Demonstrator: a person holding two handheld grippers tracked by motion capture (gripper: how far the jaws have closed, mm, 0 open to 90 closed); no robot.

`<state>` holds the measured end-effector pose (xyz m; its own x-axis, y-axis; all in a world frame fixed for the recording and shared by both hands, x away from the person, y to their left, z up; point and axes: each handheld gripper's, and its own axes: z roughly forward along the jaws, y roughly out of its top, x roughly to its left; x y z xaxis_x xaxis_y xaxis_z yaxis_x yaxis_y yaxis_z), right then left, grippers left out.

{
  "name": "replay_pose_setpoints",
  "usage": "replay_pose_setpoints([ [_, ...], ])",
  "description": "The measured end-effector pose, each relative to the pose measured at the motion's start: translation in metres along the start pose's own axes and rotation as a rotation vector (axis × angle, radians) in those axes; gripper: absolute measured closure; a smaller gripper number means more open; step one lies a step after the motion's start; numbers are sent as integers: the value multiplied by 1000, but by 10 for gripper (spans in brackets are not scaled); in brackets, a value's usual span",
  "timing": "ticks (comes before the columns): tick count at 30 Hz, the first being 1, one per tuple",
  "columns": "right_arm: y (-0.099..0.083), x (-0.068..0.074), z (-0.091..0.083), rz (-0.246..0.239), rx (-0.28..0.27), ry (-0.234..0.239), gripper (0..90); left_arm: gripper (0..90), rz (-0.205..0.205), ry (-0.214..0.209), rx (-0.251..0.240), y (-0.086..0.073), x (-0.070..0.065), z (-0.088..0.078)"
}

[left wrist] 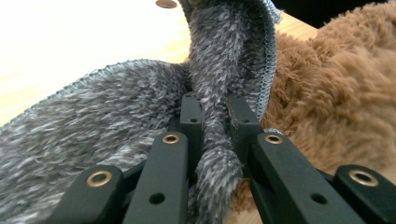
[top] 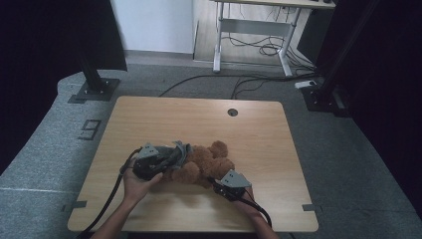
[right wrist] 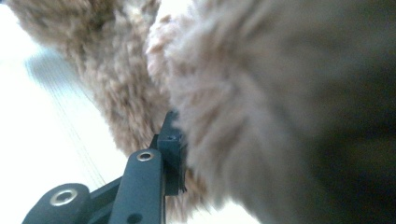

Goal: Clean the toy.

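Note:
A brown teddy bear (top: 205, 162) lies on the wooden table (top: 199, 119), a little in front of its middle. A fuzzy grey cloth (top: 180, 149) rests against the bear's left side. My left gripper (top: 180, 155) comes in from the left and is shut on a fold of that grey cloth (left wrist: 116, 107), which rises pinched between its jaws (left wrist: 215, 114), with the bear's fur (left wrist: 336, 102) just to the right. My right gripper (top: 218, 179) is at the bear's front right, shut on brown fur (right wrist: 261, 116). One black finger (right wrist: 170, 140) shows; fur hides the other.
A round cable hole (top: 232, 112) sits near the table's far edge. Black stand bases (top: 94, 90) (top: 321, 94) rest on the grey carpet at both far corners. Behind them are a white-framed desk (top: 254, 25) and loose cables (top: 249, 79) on the floor.

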<state>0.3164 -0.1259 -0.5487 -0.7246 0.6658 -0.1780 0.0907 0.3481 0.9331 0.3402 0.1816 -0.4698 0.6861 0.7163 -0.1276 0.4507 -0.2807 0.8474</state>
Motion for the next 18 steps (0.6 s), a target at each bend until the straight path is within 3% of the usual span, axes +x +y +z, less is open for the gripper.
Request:
replay_pose_setpoints([
  [4,0,3,0,-35,19,-11,581,791,-29,4,-40,0,8,-9],
  [7,0,0,-2,-24,21,0,513,792,-31,-21,-12,-1,9,-5],
  [11,5,-11,-15,50,-33,32,433,794,-14,-46,27,-4,4,4],
  [14,13,-22,-30,93,-74,24,308,799,-28,-71,34,-7,4,9],
  [18,23,-31,-40,124,-100,45,275,804,-31,-88,37,-9,1,15],
])
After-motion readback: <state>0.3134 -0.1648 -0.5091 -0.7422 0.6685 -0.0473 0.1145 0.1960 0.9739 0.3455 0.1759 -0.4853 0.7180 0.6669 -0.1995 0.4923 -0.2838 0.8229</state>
